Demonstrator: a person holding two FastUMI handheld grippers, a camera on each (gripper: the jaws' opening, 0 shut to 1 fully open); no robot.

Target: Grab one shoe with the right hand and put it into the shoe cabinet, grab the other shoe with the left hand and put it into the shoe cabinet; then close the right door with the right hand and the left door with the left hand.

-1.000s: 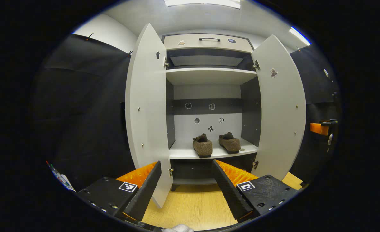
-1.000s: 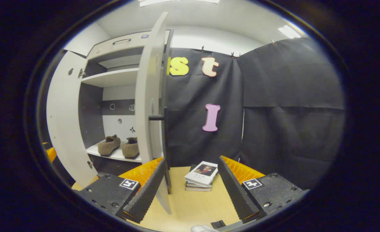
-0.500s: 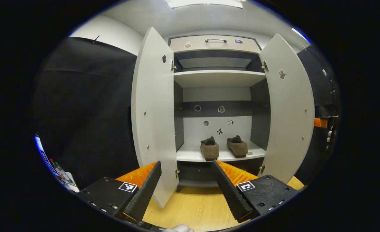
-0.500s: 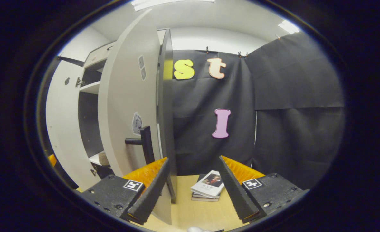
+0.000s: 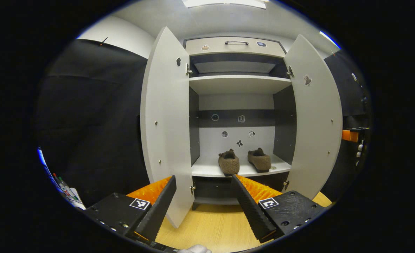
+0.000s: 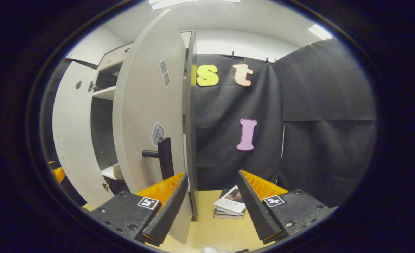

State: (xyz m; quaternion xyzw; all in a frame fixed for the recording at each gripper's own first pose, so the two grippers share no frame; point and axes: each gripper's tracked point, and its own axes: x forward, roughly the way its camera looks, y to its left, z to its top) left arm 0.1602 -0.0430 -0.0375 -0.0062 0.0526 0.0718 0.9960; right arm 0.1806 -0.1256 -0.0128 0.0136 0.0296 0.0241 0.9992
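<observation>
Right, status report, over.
Both tongs open, empty: left tongs, right tongs. Two shoes on cabinet shelf. Left door and right door open. Right door handle just ahead of right tongs; nothing blocking.

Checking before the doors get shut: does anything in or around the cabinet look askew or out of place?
Nothing stands out. Both shoes sit upright, side by side on the lower shelf, and the left door and right door hang straight.

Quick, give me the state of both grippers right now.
Left gripper: jaws open, holding nothing, facing the open shoe cabinet.
Right gripper: jaws open, holding nothing, beside the right door.
</observation>
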